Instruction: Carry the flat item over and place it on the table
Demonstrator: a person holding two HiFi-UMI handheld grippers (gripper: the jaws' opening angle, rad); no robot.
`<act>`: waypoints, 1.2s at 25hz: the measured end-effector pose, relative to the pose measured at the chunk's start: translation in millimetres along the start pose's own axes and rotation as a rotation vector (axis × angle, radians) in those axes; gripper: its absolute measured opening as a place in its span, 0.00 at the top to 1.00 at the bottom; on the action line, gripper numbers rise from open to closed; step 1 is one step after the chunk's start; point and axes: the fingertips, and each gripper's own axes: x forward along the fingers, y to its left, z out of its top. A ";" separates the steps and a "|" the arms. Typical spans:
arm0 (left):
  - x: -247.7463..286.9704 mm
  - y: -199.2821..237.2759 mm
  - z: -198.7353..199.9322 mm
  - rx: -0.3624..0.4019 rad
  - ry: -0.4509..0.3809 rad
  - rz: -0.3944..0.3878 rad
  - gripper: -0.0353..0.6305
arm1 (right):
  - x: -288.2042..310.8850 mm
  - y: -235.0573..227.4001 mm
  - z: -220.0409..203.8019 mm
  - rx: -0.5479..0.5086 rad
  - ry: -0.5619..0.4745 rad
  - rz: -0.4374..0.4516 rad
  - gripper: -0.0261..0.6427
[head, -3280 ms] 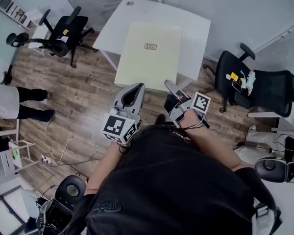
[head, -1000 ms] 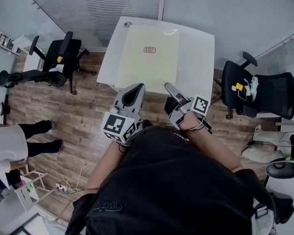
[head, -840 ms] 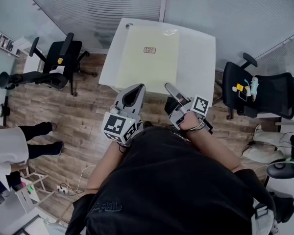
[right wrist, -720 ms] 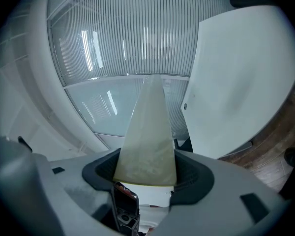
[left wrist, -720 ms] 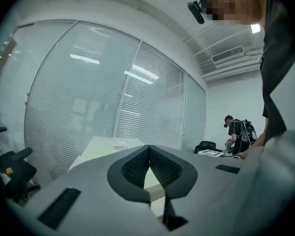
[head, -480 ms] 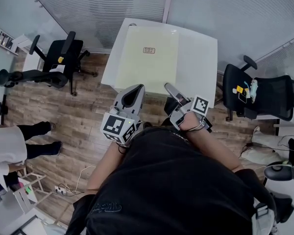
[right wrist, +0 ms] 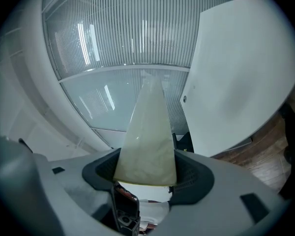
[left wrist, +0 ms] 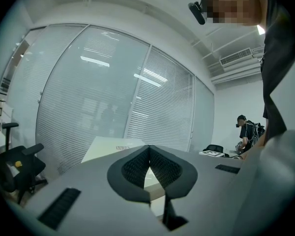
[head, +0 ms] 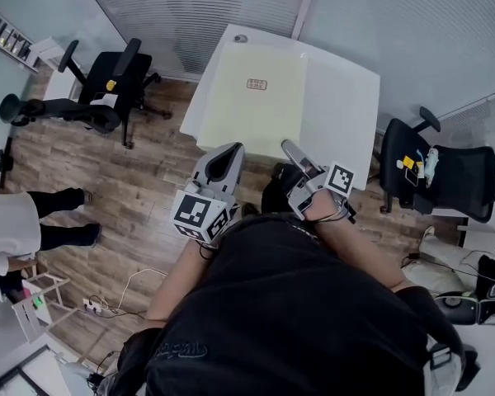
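Right gripper (head: pixel 288 146) is clamped on the sheet (head: pixel 252 110), left gripper (head: pixel 229 149) is pinched together, empty. I'd keep it level and lower it flat onto the worktop (head: pixel 344 114).

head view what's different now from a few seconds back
The person has walked up to the white table, which now lies closer to the body. The yellow sheet reaches further across its left side, though its near end is still short of the table's edge. Nothing was taken or let go: the left claw and right claw still clamp the sheet's near edge. The bystander stays at the left.
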 end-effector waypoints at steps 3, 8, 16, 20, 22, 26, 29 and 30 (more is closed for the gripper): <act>-0.6 6.0 2.1 0.003 -0.007 0.016 0.93 | 7.6 -0.4 2.9 -0.011 0.006 -0.003 0.52; 5.7 9.9 2.2 0.005 -0.007 0.022 0.93 | 17.2 1.0 10.5 -0.018 0.011 0.010 0.52; 19.1 24.1 8.7 0.005 -0.014 0.038 0.93 | 32.6 -0.9 26.3 -0.006 0.014 0.009 0.52; 30.2 28.3 9.1 0.001 -0.013 0.040 0.93 | 39.0 -4.6 35.7 -0.003 0.024 0.006 0.52; 35.7 29.8 7.6 -0.004 -0.009 0.041 0.93 | 40.5 -8.2 40.3 -0.003 0.028 0.000 0.52; 48.9 35.5 6.0 -0.014 -0.003 0.045 0.93 | 46.5 -12.7 50.9 0.006 0.037 -0.004 0.52; 60.8 39.8 5.3 -0.020 0.002 0.042 0.93 | 50.6 -18.7 60.4 0.003 0.044 -0.017 0.52; 65.3 40.9 5.1 -0.022 0.005 0.040 0.93 | 52.0 -20.6 64.1 0.006 0.045 -0.022 0.52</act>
